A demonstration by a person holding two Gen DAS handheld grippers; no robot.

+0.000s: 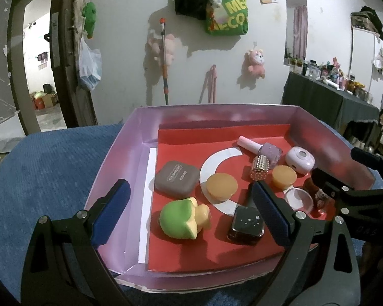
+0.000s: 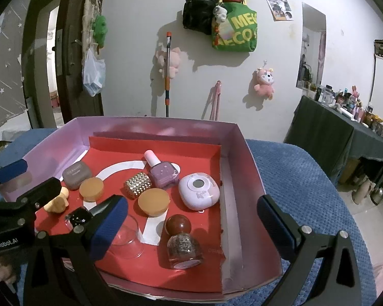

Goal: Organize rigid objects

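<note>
My left hand-held gripper (image 1: 191,213) is spread wide, nothing between the pads, hovering over the near-left part of the box (image 1: 120,153). My right hand-held gripper (image 2: 191,225) is also spread wide and empty, over the near-right part of the same box.

The box is a pink-walled tray with a red liner (image 2: 109,150), sitting on a blue textured surface (image 2: 306,183). All items lie inside on the liner:
- brown square compact (image 1: 177,178), back left
- green-capped mushroom-shaped piece (image 1: 182,219) on its side, in front of the compact
- orange round cap (image 1: 221,186), right of the compact
- second orange round cap (image 2: 153,202), mid-box
- dark star-print polish bottle (image 1: 246,225), near front, just beside my left hand-held gripper's right finger
- gold studded cylinder (image 2: 138,185) touching the lilac polish bottle (image 2: 163,173), both lying down
- lilac rounded case (image 2: 199,190), right side
- clear cup (image 2: 126,237) on its side, partly hidden behind my right hand-held gripper's left finger
- glitter bottle with red-brown ball cap (image 2: 182,242), lying near front right

Neither hand-held gripper touches any item.
</note>
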